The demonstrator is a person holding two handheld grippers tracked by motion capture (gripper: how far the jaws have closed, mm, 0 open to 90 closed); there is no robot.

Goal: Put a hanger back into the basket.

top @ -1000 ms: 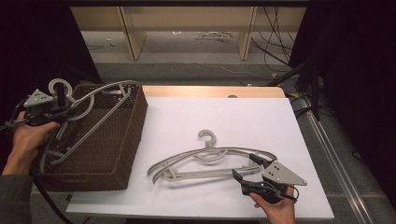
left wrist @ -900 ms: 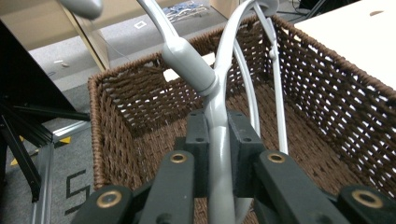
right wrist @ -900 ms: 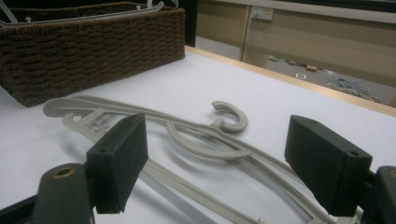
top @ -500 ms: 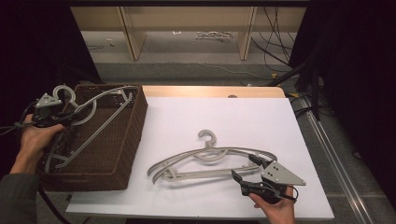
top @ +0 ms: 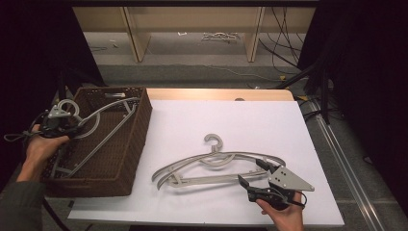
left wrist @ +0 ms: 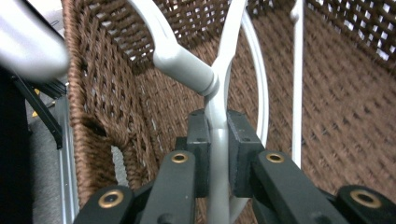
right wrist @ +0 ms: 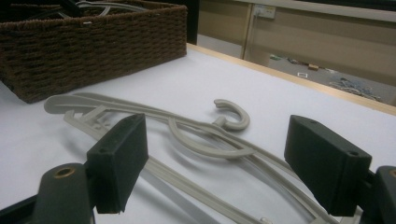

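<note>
High view: at nine o'clock the left gripper (top: 72, 129) clamps a grey hanger (top: 103, 129) lying in the wicker basket (top: 137, 139). At five o'clock the right gripper (top: 254, 174) rests open-jawed beside hangers (top: 211, 163) on the white table (top: 231, 120).

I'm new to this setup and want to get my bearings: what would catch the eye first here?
A brown wicker basket sits at the left edge of the white table, and the left gripper is clamped on a grey hanger lying inside it. Near the table's front lie more grey hangers, overlapping. The right gripper rests just beside their right end with jaws wide open, touching nothing.
</note>
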